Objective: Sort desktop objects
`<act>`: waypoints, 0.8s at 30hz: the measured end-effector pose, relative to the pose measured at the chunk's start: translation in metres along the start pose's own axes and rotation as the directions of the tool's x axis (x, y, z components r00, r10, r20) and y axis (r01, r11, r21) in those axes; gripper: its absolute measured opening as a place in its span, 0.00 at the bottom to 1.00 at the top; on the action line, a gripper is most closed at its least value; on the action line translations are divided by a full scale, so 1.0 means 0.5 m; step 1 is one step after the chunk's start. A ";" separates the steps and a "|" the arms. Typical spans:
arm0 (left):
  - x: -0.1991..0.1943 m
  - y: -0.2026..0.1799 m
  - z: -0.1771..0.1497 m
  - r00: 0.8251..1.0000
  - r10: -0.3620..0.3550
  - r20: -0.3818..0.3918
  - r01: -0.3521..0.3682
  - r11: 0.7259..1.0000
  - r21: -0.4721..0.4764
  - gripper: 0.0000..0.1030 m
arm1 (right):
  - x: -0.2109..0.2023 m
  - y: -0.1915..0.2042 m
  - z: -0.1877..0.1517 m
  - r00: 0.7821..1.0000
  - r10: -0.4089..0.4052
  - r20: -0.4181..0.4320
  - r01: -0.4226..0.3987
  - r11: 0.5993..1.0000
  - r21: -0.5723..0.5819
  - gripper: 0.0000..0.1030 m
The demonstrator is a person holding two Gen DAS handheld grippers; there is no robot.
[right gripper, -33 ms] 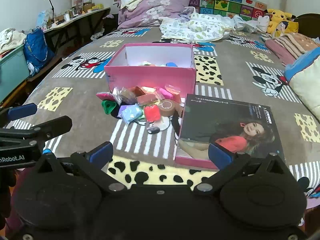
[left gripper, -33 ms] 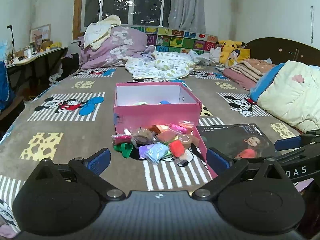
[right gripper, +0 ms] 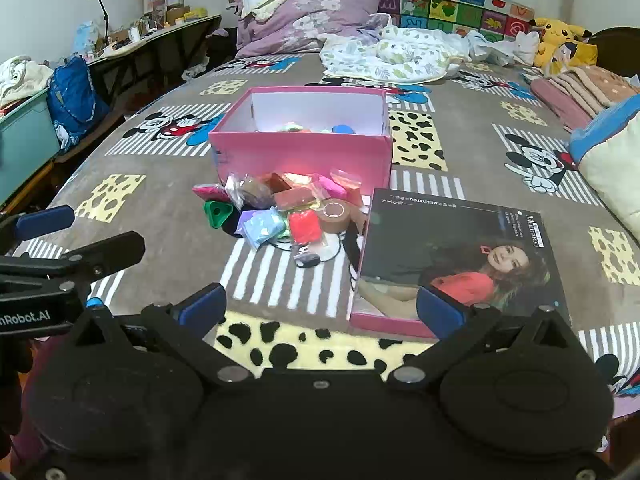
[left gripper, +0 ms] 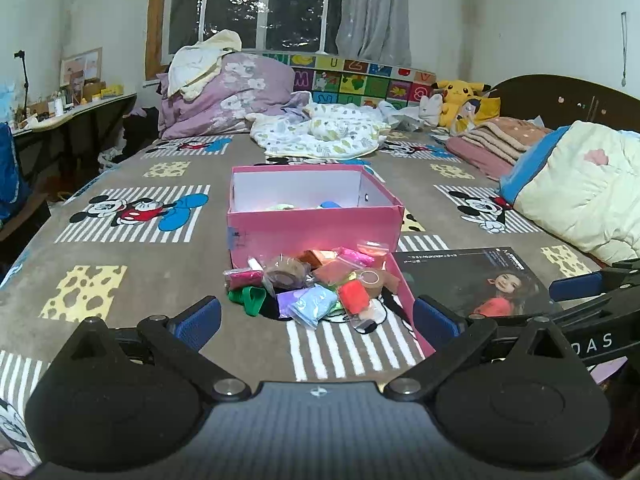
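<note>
A pink open box [left gripper: 314,234] [right gripper: 300,152] sits mid-bed with a few items inside. In front of it lies a pile of small objects: coloured clay bags [left gripper: 312,304] [right gripper: 264,226], a red bag [left gripper: 354,296] [right gripper: 305,227], a green piece [left gripper: 250,298] [right gripper: 218,212] and a brown tape roll [left gripper: 372,280] [right gripper: 335,215]. The box lid [left gripper: 476,284] [right gripper: 456,256] with a woman's photo lies to the right. My left gripper [left gripper: 316,320] is open and empty, short of the pile. My right gripper [right gripper: 320,308] is open and empty, near the lid's front edge.
The Mickey Mouse bedspread [left gripper: 120,240] covers the bed. Bedding [left gripper: 320,136], a purple quilt [left gripper: 228,100], a Pikachu plush [left gripper: 460,96] and folded blankets [left gripper: 580,184] line the back and right. A desk [right gripper: 160,36] and blue bag [right gripper: 74,96] stand left.
</note>
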State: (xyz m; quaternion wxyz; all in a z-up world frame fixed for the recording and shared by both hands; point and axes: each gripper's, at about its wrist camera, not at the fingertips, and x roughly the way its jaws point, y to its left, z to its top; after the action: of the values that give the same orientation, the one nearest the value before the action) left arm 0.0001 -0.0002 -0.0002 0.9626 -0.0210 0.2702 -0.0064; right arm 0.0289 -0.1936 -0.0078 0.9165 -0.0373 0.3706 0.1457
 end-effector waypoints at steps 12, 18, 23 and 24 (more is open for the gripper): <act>0.005 -0.010 -0.005 1.000 -0.011 -0.005 0.011 1.000 -0.002 0.99 | 0.003 -0.001 0.000 1.000 -0.010 0.002 0.010 1.000 0.000 0.99; 0.008 -0.009 -0.008 1.000 -0.011 -0.007 0.011 1.000 0.000 0.99 | 0.001 0.001 -0.001 1.000 -0.011 -0.001 0.011 1.000 -0.001 0.99; 0.009 -0.010 -0.008 1.000 -0.012 -0.010 0.012 1.000 0.002 0.99 | -0.001 0.000 -0.001 1.000 -0.011 -0.003 0.011 1.000 0.001 0.99; 0.008 -0.009 -0.008 1.000 -0.013 -0.010 0.013 1.000 0.002 0.99 | -0.002 0.000 -0.001 1.000 -0.011 -0.003 0.011 1.000 0.001 0.99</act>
State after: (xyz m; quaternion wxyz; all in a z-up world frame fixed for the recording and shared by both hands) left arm 0.0017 -0.0051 -0.0053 0.9612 -0.0217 0.2747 -0.0128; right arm 0.0279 -0.1939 -0.0076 0.9169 -0.0392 0.3716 0.1404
